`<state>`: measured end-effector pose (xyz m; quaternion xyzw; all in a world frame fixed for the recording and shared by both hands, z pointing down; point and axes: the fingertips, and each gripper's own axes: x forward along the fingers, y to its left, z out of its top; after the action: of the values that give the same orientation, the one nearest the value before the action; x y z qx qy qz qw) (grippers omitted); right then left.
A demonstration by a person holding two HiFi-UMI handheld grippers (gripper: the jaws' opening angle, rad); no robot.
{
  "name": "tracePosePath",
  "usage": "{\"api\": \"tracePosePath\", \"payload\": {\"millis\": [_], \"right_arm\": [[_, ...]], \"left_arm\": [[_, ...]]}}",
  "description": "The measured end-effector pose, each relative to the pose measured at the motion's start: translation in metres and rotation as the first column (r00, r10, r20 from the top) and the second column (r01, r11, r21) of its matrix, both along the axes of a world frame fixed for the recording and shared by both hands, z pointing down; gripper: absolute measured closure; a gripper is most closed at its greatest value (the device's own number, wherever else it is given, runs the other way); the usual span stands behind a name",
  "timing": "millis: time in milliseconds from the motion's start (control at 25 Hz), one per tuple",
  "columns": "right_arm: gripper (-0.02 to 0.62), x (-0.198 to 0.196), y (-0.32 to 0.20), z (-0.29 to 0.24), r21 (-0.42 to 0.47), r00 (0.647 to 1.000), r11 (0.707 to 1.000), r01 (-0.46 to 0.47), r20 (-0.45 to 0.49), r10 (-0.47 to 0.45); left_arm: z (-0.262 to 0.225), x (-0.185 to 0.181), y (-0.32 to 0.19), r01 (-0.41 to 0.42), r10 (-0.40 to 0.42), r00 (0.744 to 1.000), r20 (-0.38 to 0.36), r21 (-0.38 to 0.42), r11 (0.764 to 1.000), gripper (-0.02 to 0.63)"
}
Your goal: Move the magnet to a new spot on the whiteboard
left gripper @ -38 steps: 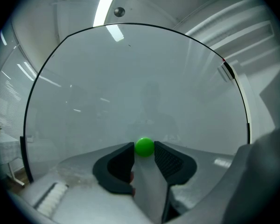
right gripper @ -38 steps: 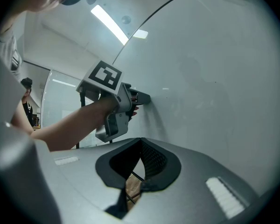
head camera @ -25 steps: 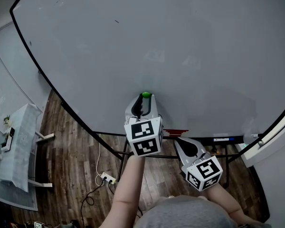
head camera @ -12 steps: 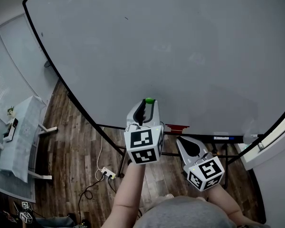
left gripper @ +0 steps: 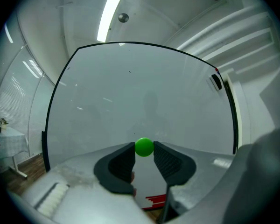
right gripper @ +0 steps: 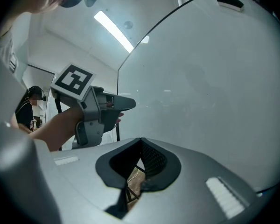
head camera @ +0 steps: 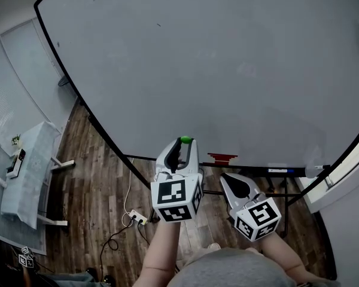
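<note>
Before whiteboard (head camera: 227, 58): left hand-held gripper (head camera: 184, 145) clamps round green magnet (left gripper: 144, 147), no long axis; right hand-held gripper (right gripper: 141, 141) closed, empty.

The whiteboard (head camera: 239, 58) looks smooth and slightly glossy; the green magnet (left gripper: 144, 147) is shiny plastic; the floor (head camera: 96, 178) is dark wood planks.

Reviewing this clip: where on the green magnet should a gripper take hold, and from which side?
Grip the green magnet across its middle, one pad on each rounded side, coming head-on toward the face of the whiteboard. It looks like a small ball, so opposite sides likely give the firmest hold. The left gripper holds it that way, at its jaw tips.
</note>
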<state>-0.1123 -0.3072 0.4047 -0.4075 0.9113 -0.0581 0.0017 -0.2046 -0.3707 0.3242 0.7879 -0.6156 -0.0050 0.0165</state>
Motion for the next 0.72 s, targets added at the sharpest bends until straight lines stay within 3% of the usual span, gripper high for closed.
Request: {"api": "tracePosePath", "payload": {"millis": [400,720], "right_arm": [[0.594,0.011,0.005,-0.005,0.014,0.997,0.997,-0.071,0.009,0.071],[0.594,0.039,0.008,-0.009,0.014,0.989,0.989,-0.148,-0.006,0.148]], "left_arm": [[-0.01,0.009,0.001,-0.053,0.053,0.999,0.005,0.005,0.999,0.469],[-0.031,0.047,-0.012,-0.141,0.141,0.99,0.021,0.027,0.99,0.469]]}}
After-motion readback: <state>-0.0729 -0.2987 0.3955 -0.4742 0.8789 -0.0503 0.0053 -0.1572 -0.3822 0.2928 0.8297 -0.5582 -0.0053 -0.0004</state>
